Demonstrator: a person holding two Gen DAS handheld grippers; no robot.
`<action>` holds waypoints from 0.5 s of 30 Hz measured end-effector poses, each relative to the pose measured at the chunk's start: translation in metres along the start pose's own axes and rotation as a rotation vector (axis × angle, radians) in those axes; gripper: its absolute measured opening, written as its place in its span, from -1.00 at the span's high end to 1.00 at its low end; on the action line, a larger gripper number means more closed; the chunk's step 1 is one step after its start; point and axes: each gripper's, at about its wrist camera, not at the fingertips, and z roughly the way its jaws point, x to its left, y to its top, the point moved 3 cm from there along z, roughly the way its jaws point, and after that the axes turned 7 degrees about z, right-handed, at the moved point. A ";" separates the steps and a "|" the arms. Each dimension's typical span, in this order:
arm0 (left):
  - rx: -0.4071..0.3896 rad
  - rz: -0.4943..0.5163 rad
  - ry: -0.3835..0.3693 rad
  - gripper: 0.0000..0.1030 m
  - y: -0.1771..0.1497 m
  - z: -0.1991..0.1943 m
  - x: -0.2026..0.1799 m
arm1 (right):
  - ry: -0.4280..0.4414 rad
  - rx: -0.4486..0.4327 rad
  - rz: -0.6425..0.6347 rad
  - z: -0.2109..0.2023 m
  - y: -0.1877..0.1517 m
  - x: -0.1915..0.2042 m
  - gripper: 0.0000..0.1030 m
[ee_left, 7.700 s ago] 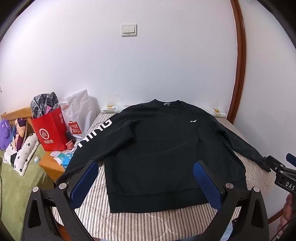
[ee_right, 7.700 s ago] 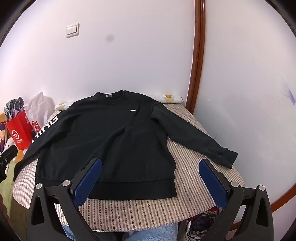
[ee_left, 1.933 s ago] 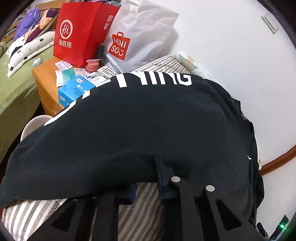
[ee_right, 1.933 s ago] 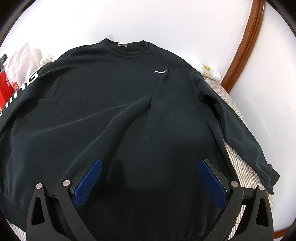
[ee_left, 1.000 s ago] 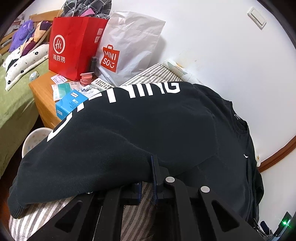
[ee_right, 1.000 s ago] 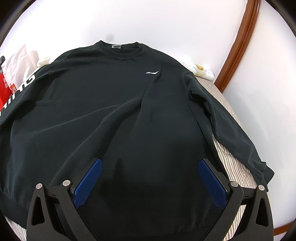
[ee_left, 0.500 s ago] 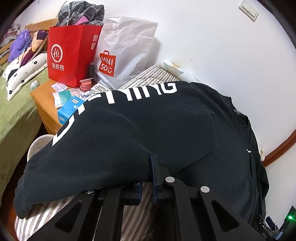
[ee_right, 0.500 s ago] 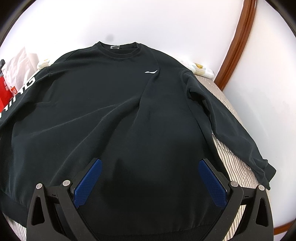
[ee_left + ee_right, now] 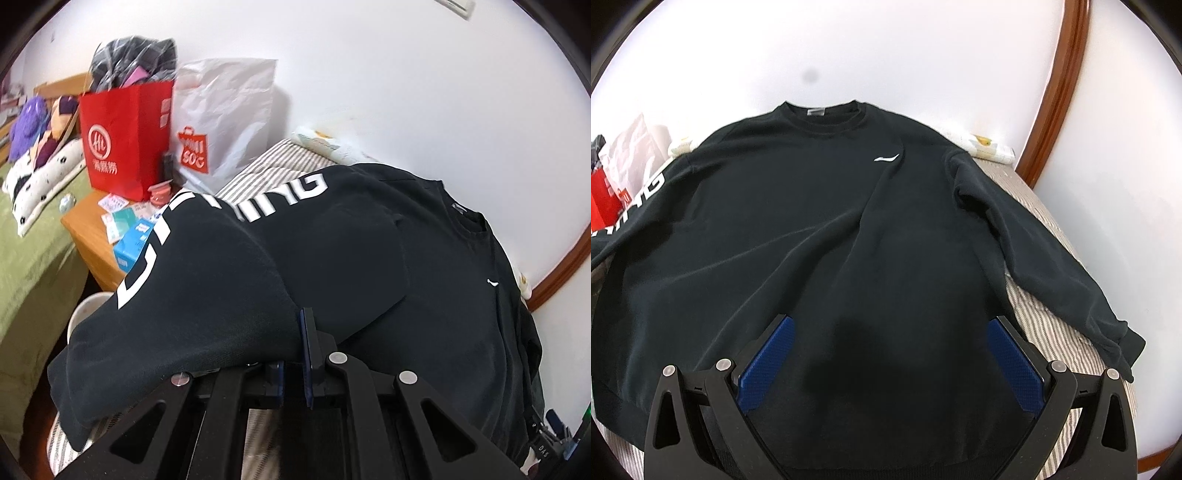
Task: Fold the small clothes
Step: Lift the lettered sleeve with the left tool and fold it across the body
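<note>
Left gripper: our jaws are closed on a fold of the black sweatshirt; the blue pads nearly meet and the cloth is pinched between them.
Lettered sleeve: it is raised and drapes over our left gripper; its white letters face up and its cuff end hangs low at the left.
Right gripper: our jaws are wide open; the blue pads stand well apart above the lower part of the sweatshirt and hold nothing.
Sweatshirt body: it lies flat, front side up, on the striped bed cover; the collar is at the far side near the wall, and a small white logo is on the chest.
Other sleeve: it lies stretched on the striped cover and its cuff reaches the right edge.
Wooden side table: it stands beside the bed, with a light blue box and small packets on it.
Bags: a red paper bag and a white shopping bag stand at the far end of this table, against the wall.
</note>
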 end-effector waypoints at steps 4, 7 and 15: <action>-0.021 0.072 0.014 0.86 0.008 -0.010 -0.028 | 0.009 -0.025 0.009 -0.004 0.002 -0.013 -0.98; -0.028 0.126 0.012 0.86 0.015 -0.013 -0.054 | 0.010 -0.038 0.028 -0.005 0.003 -0.029 -0.98; -0.036 0.273 -0.049 0.86 0.030 -0.007 -0.144 | -0.009 -0.066 0.091 -0.006 0.007 -0.079 -0.98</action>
